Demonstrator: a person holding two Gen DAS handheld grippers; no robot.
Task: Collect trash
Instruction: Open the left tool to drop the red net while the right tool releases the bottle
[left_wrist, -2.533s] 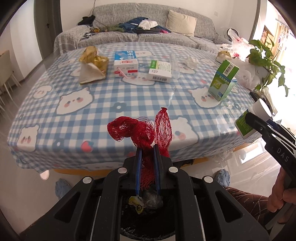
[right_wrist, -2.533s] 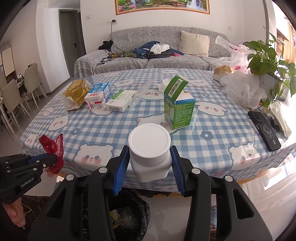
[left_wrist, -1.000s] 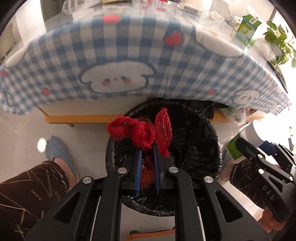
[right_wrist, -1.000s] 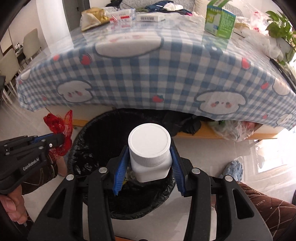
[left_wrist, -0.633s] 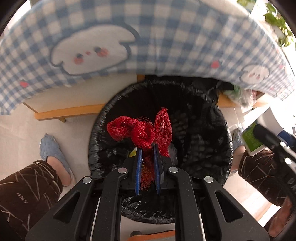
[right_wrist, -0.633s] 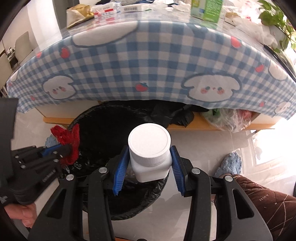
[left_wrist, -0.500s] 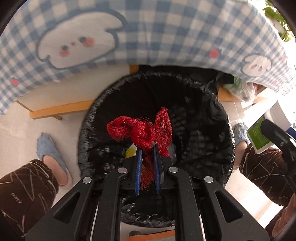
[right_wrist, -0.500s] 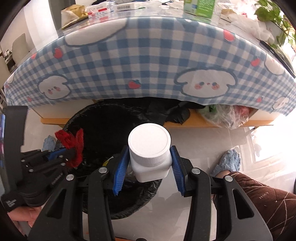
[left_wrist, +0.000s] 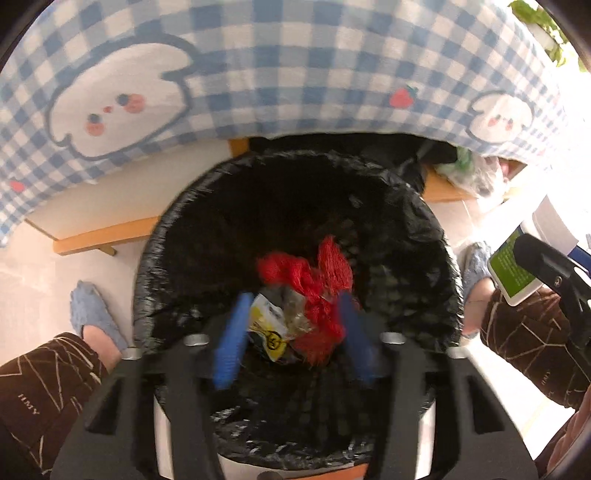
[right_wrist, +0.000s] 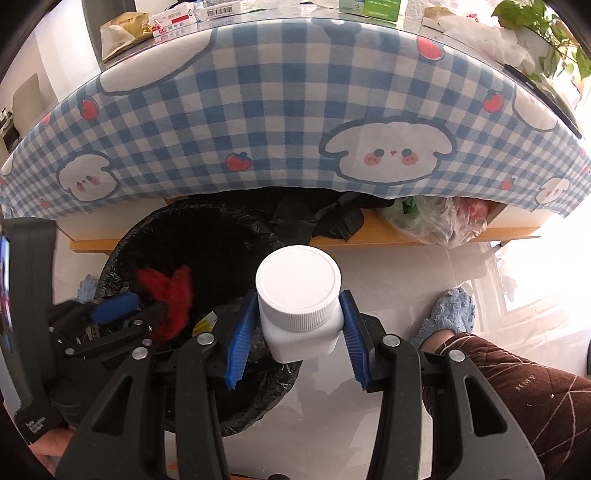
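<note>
The left gripper (left_wrist: 291, 332) hangs over the open mouth of the black-lined bin (left_wrist: 155, 258) that stands on the floor just below the worktop's edge; its jaws are opening, and the red net (left_wrist: 314, 288) sits loose between them, blurred, no longer pinched and by the look of it on its way down into the bin; a yellow wrapper (left_wrist: 269, 325) and some other scraps already lie at the bottom.

The right gripper (right_wrist: 299, 332) waits beside the bin, its jaws clamped on a white bottle (right_wrist: 299, 295) with a ribbed screw cap; the bottle is over the bin's near rim and the floor rather than squarely above the opening, so it probably needs carrying a little further across before it can be let go.

As for progress, the net counts as nearly delivered and the bottle is next; plenty is left after that, because the checked tablecloth (right_wrist: 258, 110) on the worktop carries more to clear: a crumpled gold bag (right_wrist: 122, 33), a red-and-white box (right_wrist: 173, 22), a green carton (right_wrist: 376, 7) and some white tissue (right_wrist: 480, 37) near a potted plant (right_wrist: 546, 22); whether all of these are meant as trash I cannot tell.
</note>
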